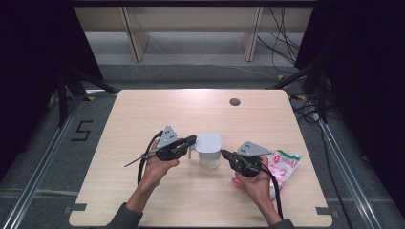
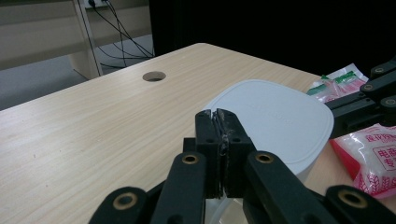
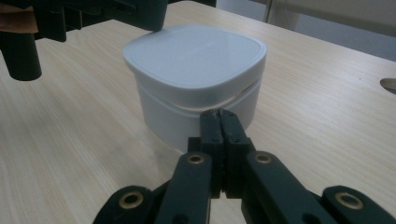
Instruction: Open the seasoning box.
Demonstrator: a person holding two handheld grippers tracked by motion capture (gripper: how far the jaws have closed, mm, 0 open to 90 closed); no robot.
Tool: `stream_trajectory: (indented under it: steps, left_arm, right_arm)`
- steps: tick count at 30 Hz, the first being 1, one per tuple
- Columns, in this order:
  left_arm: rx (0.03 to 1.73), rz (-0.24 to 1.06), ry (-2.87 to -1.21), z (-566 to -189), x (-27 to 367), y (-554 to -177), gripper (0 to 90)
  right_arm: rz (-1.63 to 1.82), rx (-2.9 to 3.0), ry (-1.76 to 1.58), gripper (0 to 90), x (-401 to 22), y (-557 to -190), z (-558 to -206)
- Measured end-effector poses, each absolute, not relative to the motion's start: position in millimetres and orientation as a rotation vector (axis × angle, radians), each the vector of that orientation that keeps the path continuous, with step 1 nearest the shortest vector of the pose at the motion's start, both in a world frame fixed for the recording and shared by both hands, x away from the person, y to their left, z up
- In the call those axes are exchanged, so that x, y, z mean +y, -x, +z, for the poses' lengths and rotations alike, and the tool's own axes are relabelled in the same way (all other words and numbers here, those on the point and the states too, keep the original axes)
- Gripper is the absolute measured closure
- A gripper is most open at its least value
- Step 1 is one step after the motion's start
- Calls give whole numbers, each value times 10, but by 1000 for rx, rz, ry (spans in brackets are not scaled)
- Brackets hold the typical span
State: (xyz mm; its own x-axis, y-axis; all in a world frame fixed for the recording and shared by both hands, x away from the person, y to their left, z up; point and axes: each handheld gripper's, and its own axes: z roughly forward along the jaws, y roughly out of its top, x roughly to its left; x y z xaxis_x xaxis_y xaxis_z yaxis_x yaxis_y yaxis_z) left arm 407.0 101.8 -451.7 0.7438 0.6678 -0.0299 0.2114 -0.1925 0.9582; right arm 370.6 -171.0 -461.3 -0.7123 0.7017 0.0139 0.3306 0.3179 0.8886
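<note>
The white lidded container [image 1: 208, 149] is sitting between the two claws. The left gripper [image 1: 192, 139], jaws pressed together on nothing, is resting its tips at the lid's edge; the right gripper [image 1: 223, 153] (also closed tight and empty) is pointing at the container's opposite side. A pink snack packet [image 1: 282, 164] is lying just behind the right hand.

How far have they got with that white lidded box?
Hardly started, it seems. The white lidded container stands on the table with its lid on. Both the left gripper and right gripper are shut, tips at its sides. The pink packet lies unopened; presumably lifting the lid comes next.
</note>
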Motion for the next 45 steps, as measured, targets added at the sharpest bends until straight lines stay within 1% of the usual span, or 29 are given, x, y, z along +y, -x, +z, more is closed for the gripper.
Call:
stream_trajectory:
  steps: [3,7,8,11,13,15,16,17,21,23,24,27,30,33,34,36,41,43,45]
  left_arm:
    - [701,470,-1752,-4521,1028,-4074,867]
    - [710,468,-1722,-4523,1043,-4088,810]
    - [714,500,-1728,-4505,1055,-4076,791]
    - [706,491,-1714,-4466,1089,-4062,710]
    - [661,468,-1737,-4405,1134,-4031,633]
    - [650,494,-1770,-4375,1162,-3995,582]
    - [650,494,-1770,-4375,1162,-3995,570]
    - [649,538,-1788,-4364,1198,-3961,555]
    - [661,533,-1819,-4383,1287,-3878,494]
    - [676,536,-1821,-4399,1340,-3856,475]
    - [681,533,-1820,-4411,1362,-3851,463]
    - [696,530,-1831,-4447,1407,-3838,430]
    - [709,518,-1834,-4466,1418,-3834,393]
    - [712,535,-1857,-4496,1399,-3810,369]
    - [721,549,-1865,-4501,1390,-3802,357]
    - [727,541,-1871,-4514,1372,-3796,326]
    - [733,520,-1889,-4542,1357,-3768,312]
    - [709,528,-1897,-4539,1372,-3777,305]
    - [753,522,-1878,-4547,1391,-3764,299]
  right_arm:
    - [1361,2205,-926,900,-1695,-3696,-4588]
    - [1377,2177,-884,900,-1665,-3706,-4525]
    - [1374,2208,-877,900,-1662,-3704,-4503]
    - [1394,2191,-881,900,-1637,-3705,-4477]
    - [1396,2183,-880,900,-1596,-3721,-4448]
    - [1393,2174,-863,900,-1560,-3751,-4431]
    - [1393,2174,-863,900,-1560,-3751,-4431]
    - [1407,2197,-873,900,-1524,-3762,-4413]
    - [1404,2166,-843,900,-1474,-3789,-4375]
    - [1411,2175,-824,900,-1462,-3796,-4346]
    - [1432,2180,-865,900,-1436,-3776,-4336]
    - [1425,2179,-819,900,-1404,-3801,-4301]
    - [1435,2158,-845,900,-1368,-3792,-4290]
    - [1435,2180,-835,900,-1308,-3793,-4254]
    - [1443,2166,-780,900,-1302,-3821,-4251]
    - [1472,2186,-820,900,-1253,-3798,-4241]
    - [1509,2200,-768,900,-1145,-3779,-4220]
    - [1527,2197,-782,900,-1118,-3758,-4224]
    - [1524,2198,-781,892,-1092,-3732,-4219]
